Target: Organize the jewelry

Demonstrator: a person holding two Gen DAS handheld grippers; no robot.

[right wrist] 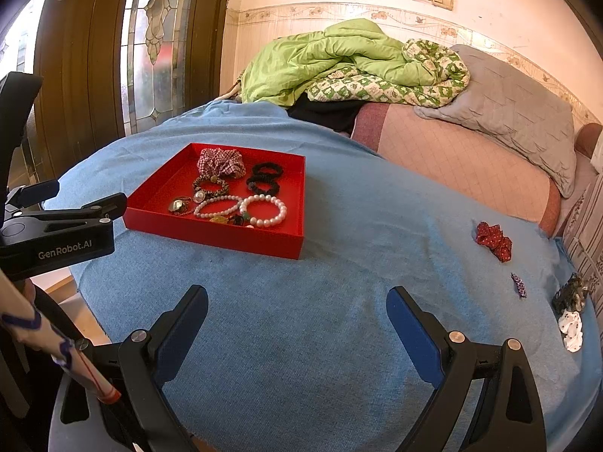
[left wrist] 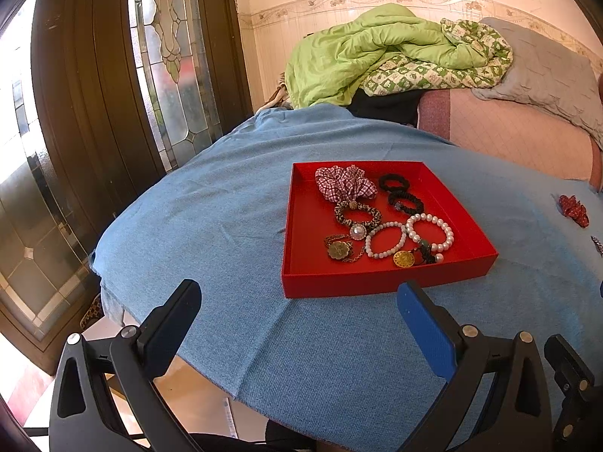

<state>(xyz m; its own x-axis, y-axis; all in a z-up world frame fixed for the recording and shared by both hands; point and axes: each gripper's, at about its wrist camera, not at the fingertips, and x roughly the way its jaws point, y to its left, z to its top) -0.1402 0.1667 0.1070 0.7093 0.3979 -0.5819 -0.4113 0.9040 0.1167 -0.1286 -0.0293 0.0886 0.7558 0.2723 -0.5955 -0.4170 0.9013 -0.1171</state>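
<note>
A red tray (left wrist: 297, 278) (right wrist: 158, 192) sits on the blue cloth. It holds a checked scrunchie (left wrist: 345, 182), black hair ties (left wrist: 401, 194), pearl bracelets (left wrist: 429, 231) and pendants (left wrist: 339, 250). My left gripper (left wrist: 297, 301) is open and empty, just in front of the tray; its body shows in the right wrist view (right wrist: 60, 231). My right gripper (right wrist: 297, 309) is open and empty over bare cloth. A red scrunchie (right wrist: 493, 241) (left wrist: 574, 209), a small purple clip (right wrist: 519, 285), a dark hair piece (right wrist: 571, 295) and a white scrunchie (right wrist: 571, 329) lie loose at the right.
The blue cloth (right wrist: 339, 339) covers a rounded table whose left edge (left wrist: 113, 263) drops to the floor. A bed with a green quilt (left wrist: 377, 49) and grey pillow (right wrist: 520, 113) stands behind. A wooden glass door (left wrist: 94, 94) is at the left.
</note>
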